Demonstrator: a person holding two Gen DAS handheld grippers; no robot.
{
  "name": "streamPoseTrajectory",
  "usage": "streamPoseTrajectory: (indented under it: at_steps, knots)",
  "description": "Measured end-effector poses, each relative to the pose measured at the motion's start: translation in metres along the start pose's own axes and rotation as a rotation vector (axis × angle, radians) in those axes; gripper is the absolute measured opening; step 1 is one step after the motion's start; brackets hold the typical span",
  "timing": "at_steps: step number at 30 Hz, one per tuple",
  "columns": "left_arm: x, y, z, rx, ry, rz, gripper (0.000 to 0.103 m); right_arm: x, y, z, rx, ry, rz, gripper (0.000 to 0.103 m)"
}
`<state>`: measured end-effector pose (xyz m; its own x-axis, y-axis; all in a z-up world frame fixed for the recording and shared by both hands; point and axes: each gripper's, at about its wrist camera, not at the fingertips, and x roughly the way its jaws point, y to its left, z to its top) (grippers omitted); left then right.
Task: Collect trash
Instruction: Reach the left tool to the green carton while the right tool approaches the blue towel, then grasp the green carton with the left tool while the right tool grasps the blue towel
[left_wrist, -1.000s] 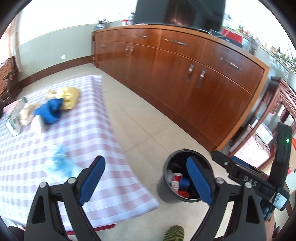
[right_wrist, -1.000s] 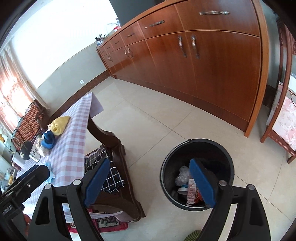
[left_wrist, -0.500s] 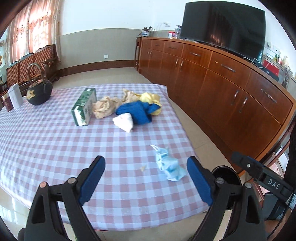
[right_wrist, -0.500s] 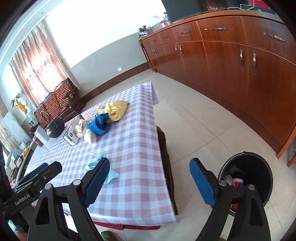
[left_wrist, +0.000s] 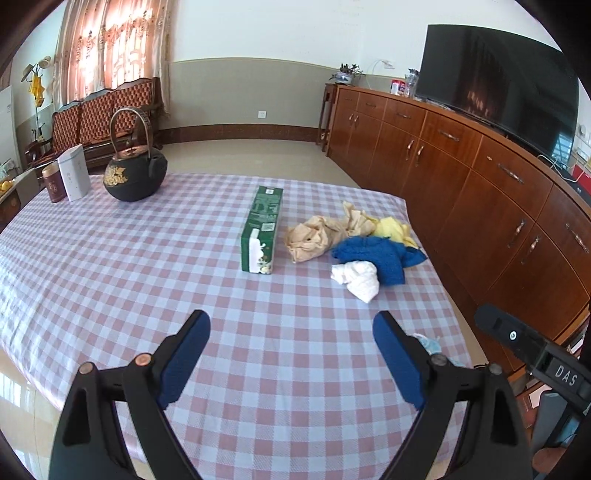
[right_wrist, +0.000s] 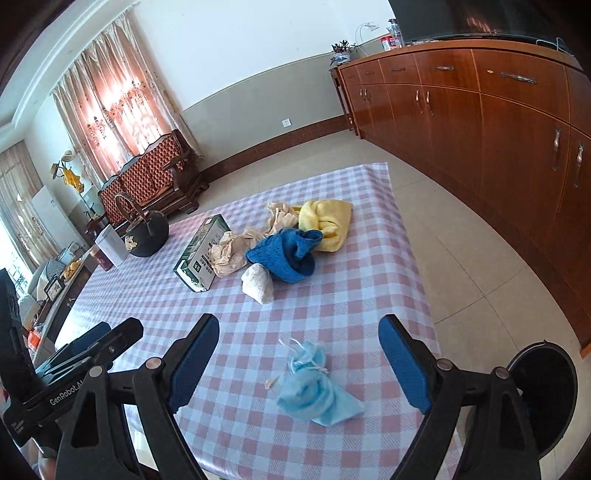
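Both the left gripper (left_wrist: 291, 354) and the right gripper (right_wrist: 299, 362) are held with jaws apart and empty above the checked table (right_wrist: 369, 295). A crumpled blue mask (right_wrist: 317, 387) is seen between the right fingers, near the table edge, the bin (right_wrist: 546, 391) beyond on the floor. Farther off, a green carton (left_wrist: 260, 229), brown paper (left_wrist: 314, 236), a white wad (left_wrist: 358, 278) and blue cloth (left_wrist: 376, 254) and yellow cloth (right_wrist: 328, 221) are bunched together, a kettle (left_wrist: 135, 177) behind.

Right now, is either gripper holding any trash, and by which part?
Nothing is held. Left gripper and right gripper are open and empty; the blue mask lies on the tablecloth.

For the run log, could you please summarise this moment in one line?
left gripper: open, empty | right gripper: open, above blue mask | tissue, brown paper on table | bin right of table
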<state>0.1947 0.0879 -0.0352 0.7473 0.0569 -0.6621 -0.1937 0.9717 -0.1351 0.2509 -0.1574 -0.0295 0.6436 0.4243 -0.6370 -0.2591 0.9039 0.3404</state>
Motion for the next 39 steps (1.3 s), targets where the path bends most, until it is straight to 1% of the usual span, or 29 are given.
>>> streamPoseTrajectory:
  at_steps: [6, 10, 16, 25, 29, 31, 32, 33, 34, 35, 37, 38, 39]
  knots:
    - [0.026, 0.015, 0.018, -0.004, 0.002, 0.023, 0.091, 0.039, 0.015, 0.018, -0.014, 0.031, 0.009, 0.090]
    - [0.042, 0.020, 0.027, -0.005, 0.011, 0.017, 0.091, 0.067, 0.020, 0.032, -0.018, 0.056, 0.010, 0.090]
    - [0.068, 0.025, 0.038, -0.001, 0.018, 0.037, 0.091, 0.107, 0.018, 0.046, -0.007, 0.087, -0.021, 0.090]
    - [0.107, 0.027, 0.051, 0.001, 0.036, 0.048, 0.091, 0.137, 0.016, 0.063, 0.001, 0.095, -0.032, 0.090]
    - [0.119, 0.030, 0.055, -0.007, 0.046, 0.058, 0.091, 0.146, 0.020, 0.064, -0.015, 0.103, -0.049, 0.089]
    - [0.125, 0.032, 0.056, -0.014, 0.056, 0.056, 0.091, 0.150, 0.021, 0.063, -0.015, 0.110, -0.047, 0.088]
    - [0.128, 0.032, 0.057, -0.017, 0.060, 0.053, 0.091, 0.152, 0.021, 0.062, -0.016, 0.114, -0.046, 0.084]
    - [0.131, 0.033, 0.057, -0.018, 0.066, 0.053, 0.090, 0.154, 0.022, 0.061, -0.023, 0.118, -0.047, 0.075]
    - [0.133, 0.033, 0.058, -0.018, 0.072, 0.050, 0.090, 0.157, 0.023, 0.060, -0.032, 0.125, -0.049, 0.069]
    - [0.135, 0.032, 0.058, -0.017, 0.076, 0.048, 0.090, 0.159, 0.024, 0.058, -0.036, 0.133, -0.045, 0.059]
    - [0.137, 0.031, 0.058, -0.015, 0.079, 0.047, 0.087, 0.163, 0.024, 0.056, -0.036, 0.143, -0.038, 0.056]
    - [0.138, 0.031, 0.058, -0.013, 0.080, 0.048, 0.083, 0.163, 0.023, 0.055, -0.035, 0.138, -0.035, 0.053]
    - [0.139, 0.031, 0.059, -0.013, 0.082, 0.048, 0.078, 0.162, 0.023, 0.055, -0.037, 0.132, -0.035, 0.041]
